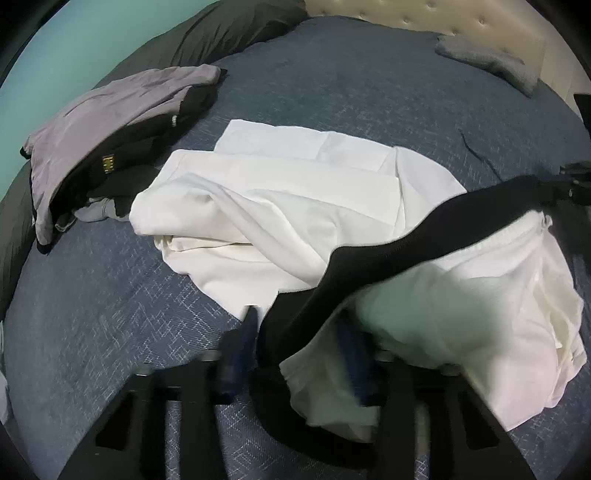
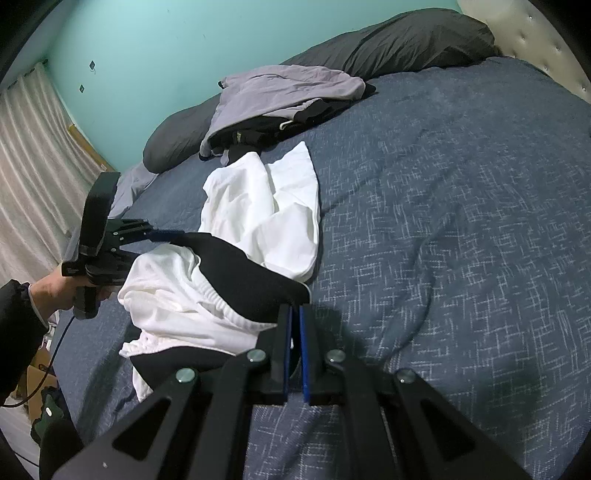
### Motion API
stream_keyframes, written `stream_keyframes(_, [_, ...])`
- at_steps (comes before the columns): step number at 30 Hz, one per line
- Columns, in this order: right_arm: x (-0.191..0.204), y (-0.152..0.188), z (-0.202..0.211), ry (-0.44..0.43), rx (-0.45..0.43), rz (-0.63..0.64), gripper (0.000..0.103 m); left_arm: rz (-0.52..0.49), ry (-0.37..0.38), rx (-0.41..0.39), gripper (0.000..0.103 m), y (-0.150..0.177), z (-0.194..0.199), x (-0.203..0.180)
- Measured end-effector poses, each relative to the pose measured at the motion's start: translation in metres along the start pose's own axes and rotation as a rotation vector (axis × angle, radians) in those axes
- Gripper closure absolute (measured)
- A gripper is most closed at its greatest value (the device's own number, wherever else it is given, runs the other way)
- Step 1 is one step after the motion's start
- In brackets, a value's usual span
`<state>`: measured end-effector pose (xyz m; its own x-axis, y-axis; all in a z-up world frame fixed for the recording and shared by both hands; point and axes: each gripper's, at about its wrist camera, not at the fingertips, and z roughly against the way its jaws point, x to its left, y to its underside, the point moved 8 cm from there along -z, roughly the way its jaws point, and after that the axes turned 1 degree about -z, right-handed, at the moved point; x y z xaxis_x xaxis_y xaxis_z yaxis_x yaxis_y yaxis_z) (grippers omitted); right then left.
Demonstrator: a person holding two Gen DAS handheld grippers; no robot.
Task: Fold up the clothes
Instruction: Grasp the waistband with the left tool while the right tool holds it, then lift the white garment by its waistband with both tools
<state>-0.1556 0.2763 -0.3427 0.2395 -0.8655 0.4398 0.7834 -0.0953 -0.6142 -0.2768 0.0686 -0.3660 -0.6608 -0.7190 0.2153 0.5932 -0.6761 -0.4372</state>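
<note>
With the right gripper (image 2: 294, 314) clenched on 1 end of the white garment's (image 1: 280, 206) black waistband (image 1: 388, 243) and the left gripper's (image 1: 299, 325) jaws slack around the other end, the band could slip free and slump onto the bed (image 2: 443, 221).

On the blue bedspread (image 2: 461, 221), we find wide open room to the right of the white garment (image 1: 280, 206), bare fabric running far toward the tufted headboard (image 1: 424, 14). To the left, our way is blocked by a heap of grey and black clothes (image 1: 110, 136) lying just beside the garment, with dark pillows (image 2: 388, 44) ranged along the far left edge. A small grey cloth (image 1: 491, 62) sits at the far right corner, well apart. In the near left, we see a strip of clear bedspread beside the heap.
</note>
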Motion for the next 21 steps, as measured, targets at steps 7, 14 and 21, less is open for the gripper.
stream_keyframes(7, [0.003,-0.002,0.003,-0.007,-0.006,0.005,0.099,0.037,-0.038,-0.035,0.092,0.004,0.017,0.000])
stream_keyframes(14, [0.020,-0.014,0.018,-0.014,-0.051,0.018,0.099,0.134,-0.098,-0.108,0.094,0.001,0.077,0.011])
stream_keyframes(21, [0.057,-0.043,0.059,0.008,-0.093,0.109,0.099,0.206,-0.163,-0.203,0.094,-0.009,0.155,0.022])
